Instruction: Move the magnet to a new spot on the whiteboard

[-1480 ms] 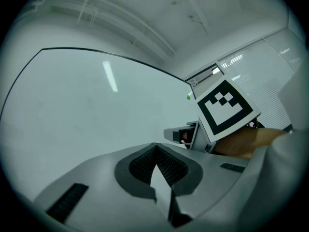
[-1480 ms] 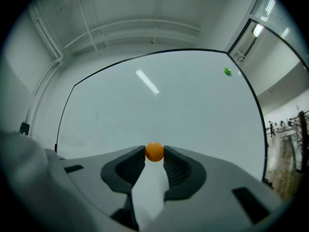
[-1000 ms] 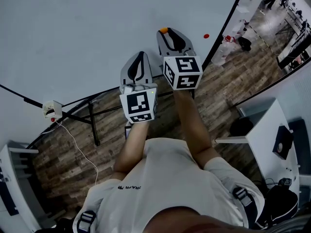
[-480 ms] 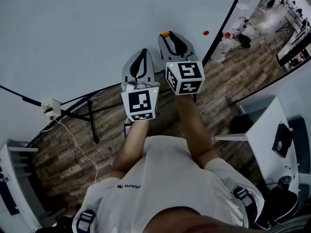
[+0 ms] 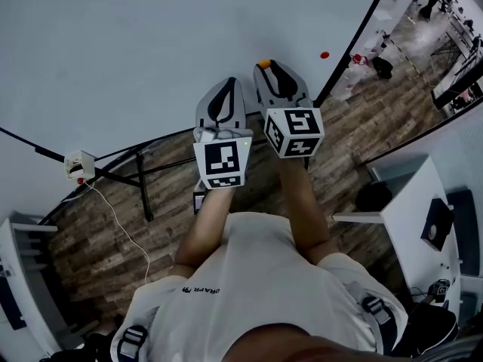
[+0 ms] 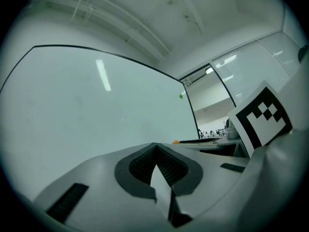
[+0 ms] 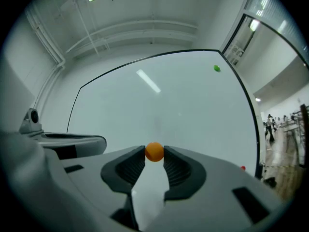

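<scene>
A small orange magnet [image 7: 154,152] sits pinched between the tips of my right gripper [image 7: 154,153], in front of the whiteboard [image 7: 159,100]. From the head view the same orange magnet [image 5: 264,64] shows at the tip of the right gripper [image 5: 266,67], close against the whiteboard [image 5: 151,44]. My left gripper [image 5: 226,84] hangs beside it to the left, lower, jaws together with nothing between them. In the left gripper view the left gripper [image 6: 154,146] points at the bare board [image 6: 96,105].
A red magnet [image 5: 324,54] sticks near the board's right edge; it shows as a red magnet [image 7: 243,168] low right in the right gripper view. A green magnet [image 7: 217,68] sits at the board's upper right. The board's stand [image 5: 143,179], a cable and desks lie below.
Both grippers have shifted slightly right and down in the head view, the right one still carrying the orange magnet. The jaws have not changed.
</scene>
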### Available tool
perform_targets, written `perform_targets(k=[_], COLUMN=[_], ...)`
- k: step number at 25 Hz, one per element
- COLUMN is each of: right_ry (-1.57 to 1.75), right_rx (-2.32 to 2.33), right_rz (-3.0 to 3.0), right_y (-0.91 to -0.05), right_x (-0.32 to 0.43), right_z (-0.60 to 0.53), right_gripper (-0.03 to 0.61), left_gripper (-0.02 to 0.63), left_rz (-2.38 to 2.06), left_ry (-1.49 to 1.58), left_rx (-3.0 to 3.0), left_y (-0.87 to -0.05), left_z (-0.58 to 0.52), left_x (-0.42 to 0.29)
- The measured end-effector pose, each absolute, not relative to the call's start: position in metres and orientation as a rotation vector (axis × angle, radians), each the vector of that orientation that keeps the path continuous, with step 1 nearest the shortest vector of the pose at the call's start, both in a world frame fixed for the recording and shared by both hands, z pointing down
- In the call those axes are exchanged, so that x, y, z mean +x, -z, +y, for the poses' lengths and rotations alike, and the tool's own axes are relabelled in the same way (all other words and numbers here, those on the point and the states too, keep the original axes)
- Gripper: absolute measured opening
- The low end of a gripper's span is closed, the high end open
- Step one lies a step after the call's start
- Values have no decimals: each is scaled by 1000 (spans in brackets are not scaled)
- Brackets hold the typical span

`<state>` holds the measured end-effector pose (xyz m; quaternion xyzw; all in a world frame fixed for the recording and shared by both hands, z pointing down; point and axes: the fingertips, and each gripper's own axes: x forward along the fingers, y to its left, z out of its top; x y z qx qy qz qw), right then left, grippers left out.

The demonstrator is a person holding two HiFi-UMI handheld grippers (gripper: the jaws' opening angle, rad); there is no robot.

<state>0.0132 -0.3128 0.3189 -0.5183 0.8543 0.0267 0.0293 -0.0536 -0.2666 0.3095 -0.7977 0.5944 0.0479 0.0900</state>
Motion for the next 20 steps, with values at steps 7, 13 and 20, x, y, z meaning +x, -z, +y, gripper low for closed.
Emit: perform_targets(k=[7,13,20], right_ry=[-149,-147,-141], right_rx=[-1609,-1597,-1572], right_rz=[2647,2651,2646], right_y=[-318,-322,-322], right_x=[18,26,24], right_z=[-306,-299,-293], right_gripper=[127,127,127], left_gripper=[3,3,3], left_rz=[1758,1752,1754], left_ry=[-141,-127,-128], left_rx=[-2386,-2399,-2398], left_y=[-310,-313,-315], left_z=[-270,-269,-272], left_x=[-45,-40,-43])
